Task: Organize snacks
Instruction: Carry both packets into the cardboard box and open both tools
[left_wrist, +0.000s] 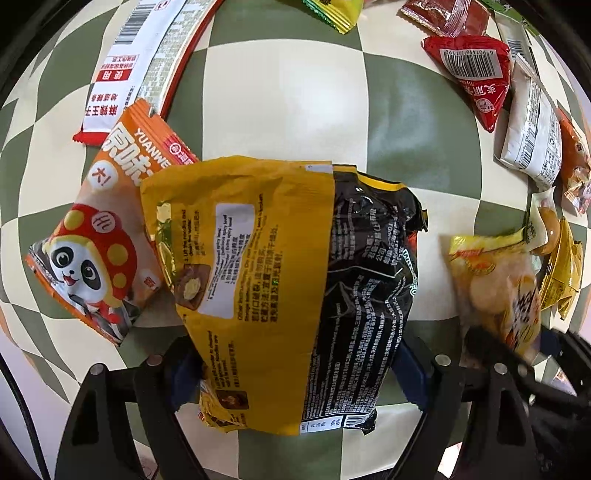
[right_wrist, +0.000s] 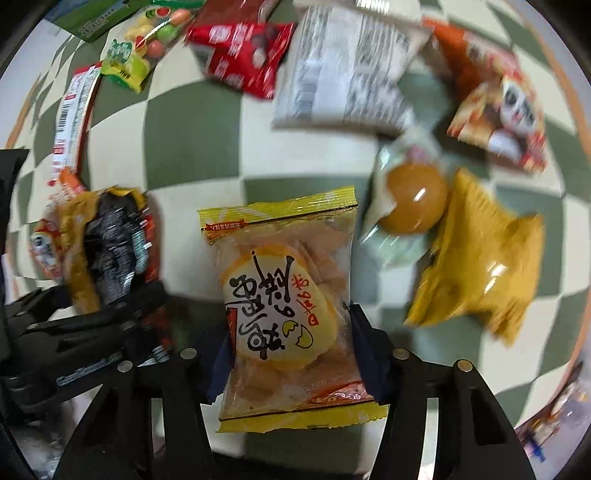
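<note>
A large yellow and black noodle pack (left_wrist: 280, 258) hangs over the green and cream checked cloth (left_wrist: 295, 92). My left gripper (left_wrist: 297, 369) is shut on its lower sides, and its top left corner overlaps an orange panda packet (left_wrist: 96, 251). In the right wrist view, a clear, yellow-edged cracker packet (right_wrist: 288, 295) sits sharp between blue pads (right_wrist: 365, 343) while the background is blurred. My right gripper (right_wrist: 293, 350) is shut on it. Each gripper shows in the other's view: the cracker packet (left_wrist: 495, 291) at right, the noodle pack (right_wrist: 107, 240) at left.
Loose snacks ring the cloth: a long red and white packet (left_wrist: 136, 66), a red triangular packet (left_wrist: 476, 74), a white packet (right_wrist: 351, 70), a round golden pastry in clear wrap (right_wrist: 413, 203), a yellow packet (right_wrist: 476, 266), another panda packet (right_wrist: 506, 114) and a fruit candy bag (right_wrist: 147, 44).
</note>
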